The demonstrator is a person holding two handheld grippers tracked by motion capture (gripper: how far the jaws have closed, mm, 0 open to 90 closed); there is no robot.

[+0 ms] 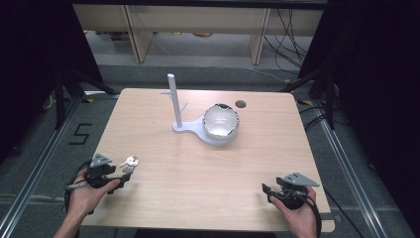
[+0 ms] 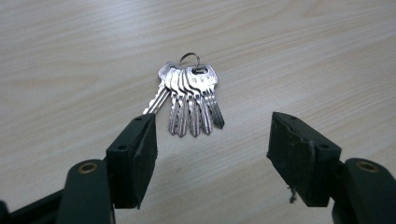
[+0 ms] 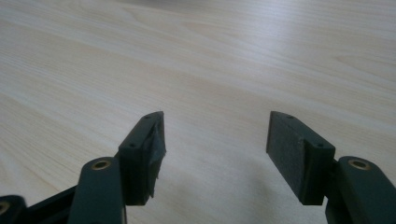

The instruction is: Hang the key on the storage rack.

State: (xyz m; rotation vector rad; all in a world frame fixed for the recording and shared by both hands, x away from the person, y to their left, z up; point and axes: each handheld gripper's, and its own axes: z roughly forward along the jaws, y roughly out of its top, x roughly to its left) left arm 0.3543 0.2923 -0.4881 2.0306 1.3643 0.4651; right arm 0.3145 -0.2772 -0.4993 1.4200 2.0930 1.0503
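A bunch of several silver keys [image 2: 191, 95] on a small ring lies flat on the wooden table, just ahead of my left gripper [image 2: 212, 140]. Its black jaws stand wide apart with nothing between them; the key tips reach close to the left jaw. From above, the keys [image 1: 130, 163] sit near the table's left front, right beside the left gripper [image 1: 120, 173]. My right gripper [image 3: 215, 140] is open over bare wood, at the table's front right [image 1: 270, 191]. A white stand [image 1: 174, 101] with an upright post and pegs shares a base with a silvery bowl [image 1: 221, 122].
The wooden table [image 1: 198, 168] has a round cable hole [image 1: 240, 104] near its far edge. Shelving legs and cables stand on the floor beyond. A floor marking reading 5 [image 1: 80, 134] lies to the left.
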